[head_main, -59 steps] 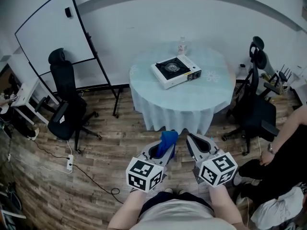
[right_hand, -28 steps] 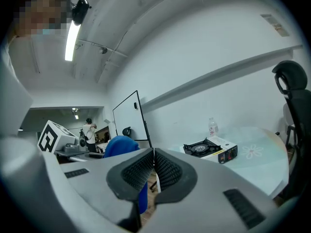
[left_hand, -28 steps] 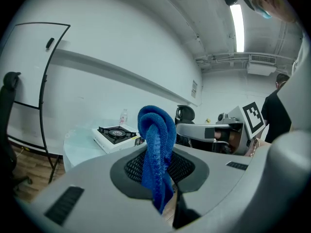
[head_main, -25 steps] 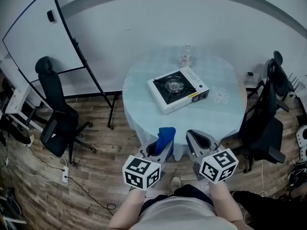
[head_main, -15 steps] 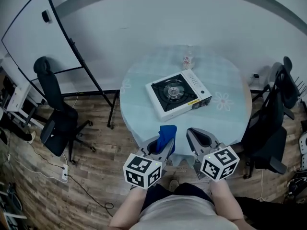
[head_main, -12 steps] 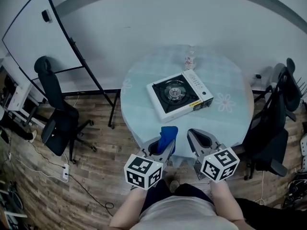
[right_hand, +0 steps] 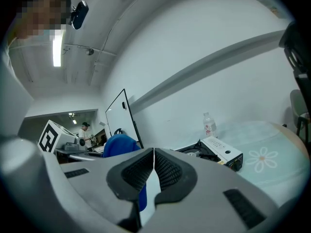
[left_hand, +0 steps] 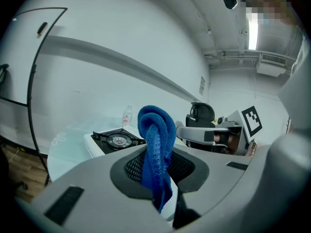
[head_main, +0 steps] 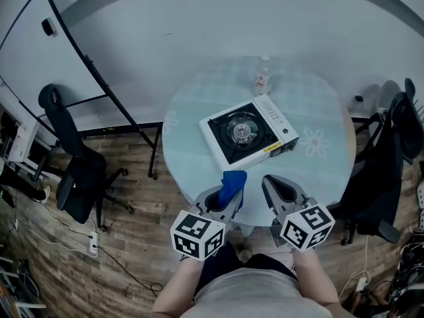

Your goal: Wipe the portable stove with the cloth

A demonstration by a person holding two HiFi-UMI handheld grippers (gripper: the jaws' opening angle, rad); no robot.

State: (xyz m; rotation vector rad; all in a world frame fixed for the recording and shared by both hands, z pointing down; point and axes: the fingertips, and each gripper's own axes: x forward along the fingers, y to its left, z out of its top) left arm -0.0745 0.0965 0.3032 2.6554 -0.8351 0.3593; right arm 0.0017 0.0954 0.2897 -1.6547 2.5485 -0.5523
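The white portable stove (head_main: 248, 133) with its black burner top sits on the round pale-blue table (head_main: 192, 161). My left gripper (head_main: 225, 194) is held at the table's near edge, shut on a blue cloth (head_main: 232, 183) that sticks up between its jaws. In the left gripper view the cloth (left_hand: 156, 147) hangs folded in the jaws, with the stove (left_hand: 114, 141) ahead and apart from it. My right gripper (head_main: 277, 185) is beside it, shut with nothing in it. The right gripper view shows the jaws (right_hand: 153, 163) pressed together and the stove (right_hand: 215, 152) beyond.
A clear plastic bottle (head_main: 263, 83) stands on the table behind the stove. A whiteboard on a stand (head_main: 46, 65) and a black office chair (head_main: 73, 171) are to the left. Another black chair (head_main: 391, 171) stands right of the table. The floor is wood planks with cables (head_main: 99, 240).
The table and stove have come nearer and lower in the head view as I walked up. Both grippers kept their pose, the left still holding the cloth.
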